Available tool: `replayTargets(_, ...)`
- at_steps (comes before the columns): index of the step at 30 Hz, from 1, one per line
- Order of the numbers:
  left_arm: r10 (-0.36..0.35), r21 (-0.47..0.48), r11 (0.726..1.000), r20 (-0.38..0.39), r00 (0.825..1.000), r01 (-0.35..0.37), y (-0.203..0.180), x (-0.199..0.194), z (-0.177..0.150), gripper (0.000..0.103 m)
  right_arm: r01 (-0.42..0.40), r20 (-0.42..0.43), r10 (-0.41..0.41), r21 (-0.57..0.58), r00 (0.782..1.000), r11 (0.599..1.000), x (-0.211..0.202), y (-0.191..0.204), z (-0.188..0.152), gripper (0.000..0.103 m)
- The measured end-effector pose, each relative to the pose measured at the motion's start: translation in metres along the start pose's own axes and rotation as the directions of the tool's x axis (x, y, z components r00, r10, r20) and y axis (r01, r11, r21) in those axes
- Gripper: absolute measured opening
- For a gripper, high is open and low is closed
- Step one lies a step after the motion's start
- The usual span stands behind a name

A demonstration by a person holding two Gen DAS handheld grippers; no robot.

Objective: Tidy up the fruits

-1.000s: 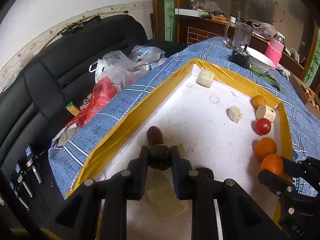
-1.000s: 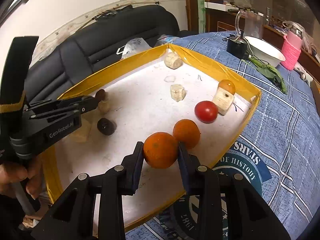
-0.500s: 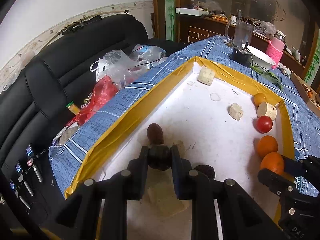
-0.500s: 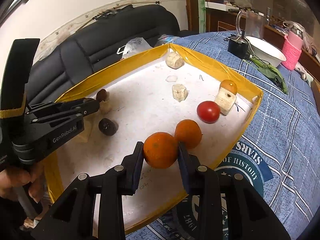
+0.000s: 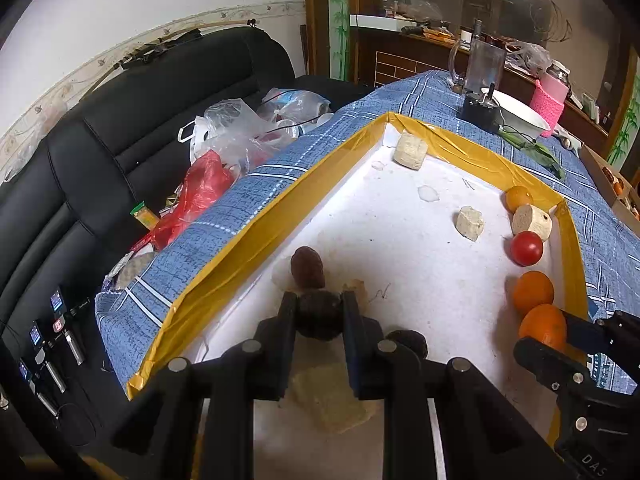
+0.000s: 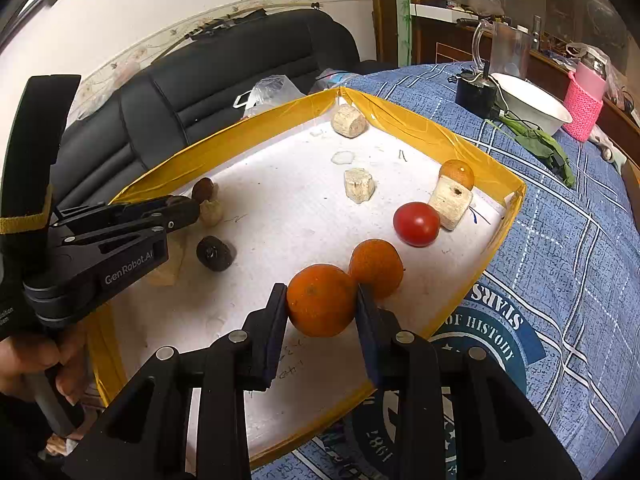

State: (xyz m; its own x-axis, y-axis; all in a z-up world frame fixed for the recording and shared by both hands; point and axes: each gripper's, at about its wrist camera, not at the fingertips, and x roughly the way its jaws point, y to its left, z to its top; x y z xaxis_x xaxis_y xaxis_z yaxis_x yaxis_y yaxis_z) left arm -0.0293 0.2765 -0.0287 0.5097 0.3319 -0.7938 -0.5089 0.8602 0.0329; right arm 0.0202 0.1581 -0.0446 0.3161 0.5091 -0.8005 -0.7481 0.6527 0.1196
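My left gripper (image 5: 319, 314) is shut on a dark wrinkled fruit (image 5: 320, 316), held just above the white tray floor near the tray's left wall (image 5: 224, 256). A second dark fruit (image 5: 307, 267) sits just ahead of it, a third (image 6: 215, 253) lies to its right. My right gripper (image 6: 321, 310) is shut on an orange (image 6: 321, 300), held over the tray's near right side. Another orange (image 6: 376, 268) touches it just behind. A red tomato (image 6: 416, 224) and a small orange (image 6: 457, 173) lie further back along the right wall.
Beige cork-like blocks (image 6: 359, 185) (image 6: 349, 120) (image 6: 450, 203) are scattered in the tray. The tray rests on a blue checked cloth (image 6: 560, 240). A white bowl (image 6: 532, 108), a glass jug (image 6: 508, 54) and a pink holder (image 6: 582, 104) stand behind. A black sofa with plastic bags (image 5: 224, 136) is at left.
Both grippers have held nearly still with their fruits. The views shifted only slightly; the left gripper eased back a little from the dark fruit ahead.
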Motion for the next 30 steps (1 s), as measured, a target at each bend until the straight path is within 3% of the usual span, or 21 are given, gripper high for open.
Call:
replayTargets(10, -0.010, -0.024, 1.000, -0.008, 1.000, 0.009, 0.004, 0.001, 0.001, 0.028, 0.022, -0.004, -0.022, 0.000, 1.000, 1.000, -0.001, -0.002, 0.000, 0.034)
replayTargets(12, 0.002, -0.024, 1.000, -0.013, 1.000, -0.002, 0.004, 0.002, 0.000, 0.040, 0.018, -0.006, -0.018, -0.002, 1.000, 1.000, -0.001, -0.001, -0.001, 0.046)
replayTargets(14, -0.009, -0.032, 0.999, -0.015, 1.000, 0.008, 0.005, 0.000, -0.001, 0.065, 0.014, 0.000, -0.014, -0.014, 1.000, 1.000, -0.003, 0.002, -0.001, 0.054)
replayTargets(16, -0.007, -0.044, 0.999, -0.001, 1.000, 0.007, 0.006, -0.004, -0.001, 0.073, 0.038, 0.007, -0.038, -0.034, 0.999, 0.999, -0.005, 0.007, -0.002, 0.062)
replayTargets(21, 0.002, -0.053, 0.999, -0.002, 1.000, -0.003, 0.010, -0.006, -0.001, 0.074, 0.075, 0.036, -0.074, -0.038, 0.997, 0.996, -0.018, 0.006, -0.005, 0.066)
replayTargets(23, 0.004, -0.066, 0.998, 0.007, 1.000, -0.003, 0.013, -0.009, -0.001, 0.077, 0.093, 0.055, -0.091, -0.041, 0.994, 0.995, -0.027, 0.005, -0.007, 0.073)
replayTargets(25, 0.017, -0.075, 0.997, 0.006, 1.000, -0.017, 0.014, -0.012, -0.001, 0.085, 0.098, 0.073, -0.096, -0.031, 0.993, 0.995, -0.035, 0.003, -0.010, 0.088)
replayTargets(30, 0.033, -0.063, 0.998, 0.053, 0.998, -0.029, 0.010, -0.028, -0.005, 0.090, 0.089, 0.128, -0.085, -0.023, 0.988, 0.996, -0.053, 0.004, -0.011, 0.099)
